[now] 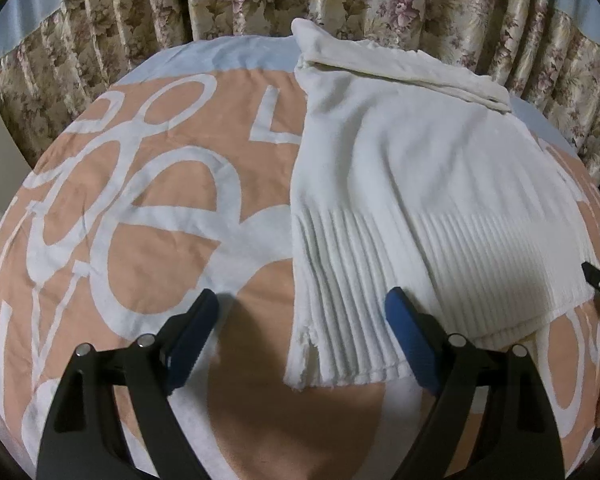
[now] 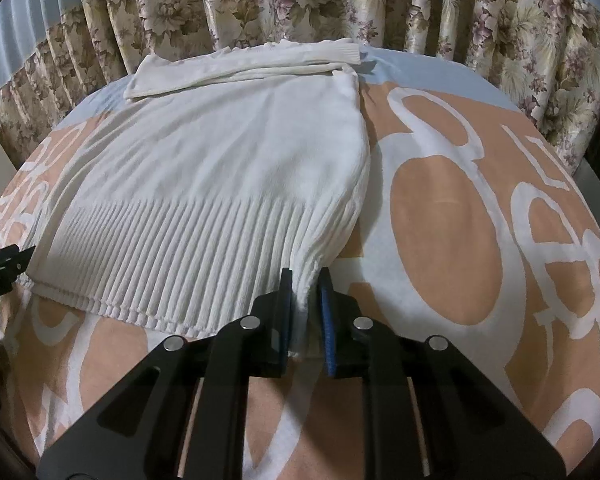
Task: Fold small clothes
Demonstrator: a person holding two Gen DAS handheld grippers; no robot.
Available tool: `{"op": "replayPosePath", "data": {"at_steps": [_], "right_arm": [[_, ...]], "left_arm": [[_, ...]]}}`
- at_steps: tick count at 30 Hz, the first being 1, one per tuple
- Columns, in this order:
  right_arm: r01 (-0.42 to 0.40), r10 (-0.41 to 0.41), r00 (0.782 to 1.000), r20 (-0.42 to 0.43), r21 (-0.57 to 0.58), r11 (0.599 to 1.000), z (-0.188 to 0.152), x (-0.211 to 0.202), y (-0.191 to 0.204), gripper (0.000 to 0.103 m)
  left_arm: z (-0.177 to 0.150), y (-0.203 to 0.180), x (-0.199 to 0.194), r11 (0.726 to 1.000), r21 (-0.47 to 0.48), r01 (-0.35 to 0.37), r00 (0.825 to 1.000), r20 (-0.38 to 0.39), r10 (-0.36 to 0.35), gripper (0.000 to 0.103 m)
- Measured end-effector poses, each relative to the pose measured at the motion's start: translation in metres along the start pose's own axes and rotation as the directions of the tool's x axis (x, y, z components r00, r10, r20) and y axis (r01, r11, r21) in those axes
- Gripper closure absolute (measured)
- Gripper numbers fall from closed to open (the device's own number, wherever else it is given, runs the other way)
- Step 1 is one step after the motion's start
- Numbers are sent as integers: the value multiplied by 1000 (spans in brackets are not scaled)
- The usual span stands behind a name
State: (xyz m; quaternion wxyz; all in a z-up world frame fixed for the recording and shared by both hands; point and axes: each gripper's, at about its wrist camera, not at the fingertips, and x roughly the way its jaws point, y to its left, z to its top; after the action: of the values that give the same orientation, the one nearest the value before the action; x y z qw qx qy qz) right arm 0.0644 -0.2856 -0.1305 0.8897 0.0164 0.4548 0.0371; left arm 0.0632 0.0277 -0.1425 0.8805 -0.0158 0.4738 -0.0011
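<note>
A white knit sweater (image 1: 412,184) lies flat on the bed, its ribbed hem toward me and its sleeves folded across the far end. It also shows in the right wrist view (image 2: 220,168). My left gripper (image 1: 302,300) is open, its jaws wide apart around the hem's near left corner, just above it. My right gripper (image 2: 306,280) is shut on the hem's near right corner, with the ribbed cloth bunched between the blue pads (image 2: 286,312). The right gripper's tip shows at the edge of the left wrist view (image 1: 598,276).
The bed is covered by a peach and white lettered bedspread (image 1: 140,208), also in the right wrist view (image 2: 460,240). Floral curtains (image 2: 300,4) hang right behind the bed. The left gripper's tip (image 2: 4,264) shows at the left edge of the right wrist view.
</note>
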Motion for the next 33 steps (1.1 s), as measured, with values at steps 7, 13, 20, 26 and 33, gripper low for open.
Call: {"op": "replayPosePath", "data": {"at_steps": [7, 13, 20, 26, 33], "right_arm": [[-6, 6, 1000, 0, 13, 1000, 0, 0, -3, 88], [-34, 35, 999, -9, 46, 998, 1, 0, -9, 91], [-52, 53, 999, -4, 57, 997, 2, -5, -10, 95], [-53, 53, 999, 12, 41, 998, 4, -16, -6, 95], [-65, 64, 997, 35, 32, 997, 7, -37, -5, 95]], "left_arm": [[3, -2, -7, 998, -10, 66, 998, 10, -66, 94], [6, -8, -13, 998, -17, 59, 998, 32, -59, 97], [8, -6, -26, 999, -1, 43, 997, 70, -43, 97], [10, -3, -36, 999, -2, 51, 996, 79, -50, 97], [11, -7, -50, 998, 3, 70, 994, 86, -70, 98]]}}
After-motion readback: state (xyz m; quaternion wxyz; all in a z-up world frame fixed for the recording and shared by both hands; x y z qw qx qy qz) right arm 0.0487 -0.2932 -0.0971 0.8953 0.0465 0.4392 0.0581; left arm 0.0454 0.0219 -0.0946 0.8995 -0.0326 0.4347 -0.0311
